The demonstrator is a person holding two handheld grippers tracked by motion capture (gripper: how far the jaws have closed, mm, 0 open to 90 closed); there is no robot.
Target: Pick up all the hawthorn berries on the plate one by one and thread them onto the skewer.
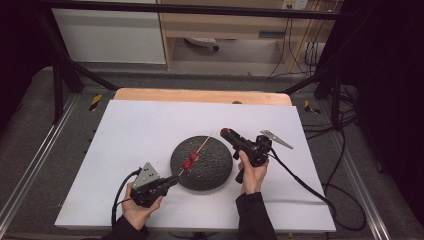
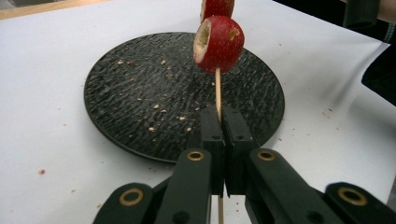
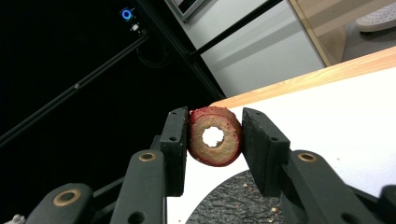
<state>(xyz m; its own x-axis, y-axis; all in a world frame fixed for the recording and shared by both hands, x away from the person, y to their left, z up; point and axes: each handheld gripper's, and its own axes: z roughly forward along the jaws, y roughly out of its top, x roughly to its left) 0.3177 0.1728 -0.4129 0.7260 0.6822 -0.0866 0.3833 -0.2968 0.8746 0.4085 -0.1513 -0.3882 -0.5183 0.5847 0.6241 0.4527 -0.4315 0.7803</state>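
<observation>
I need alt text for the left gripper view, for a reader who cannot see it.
The left gripper is shut on a thin wooden skewer that carries two red fruit pieces, cored, held above a round black plate. The plate has crumbs on it and lies on a white table.

Both grippers are matte black. The left gripper [image 1: 170,183] carries a grey three-cornered plate [image 1: 146,175] dotted with small holes, and a black cable [image 1: 120,192] loops from its rear. The right gripper [image 1: 226,134] trails a long black cable [image 1: 305,185]. Brass-ringed pivots join the arms to the flat, rectangular fingers [image 2: 212,135]. The sleeves [image 1: 255,220] are dark.
</observation>
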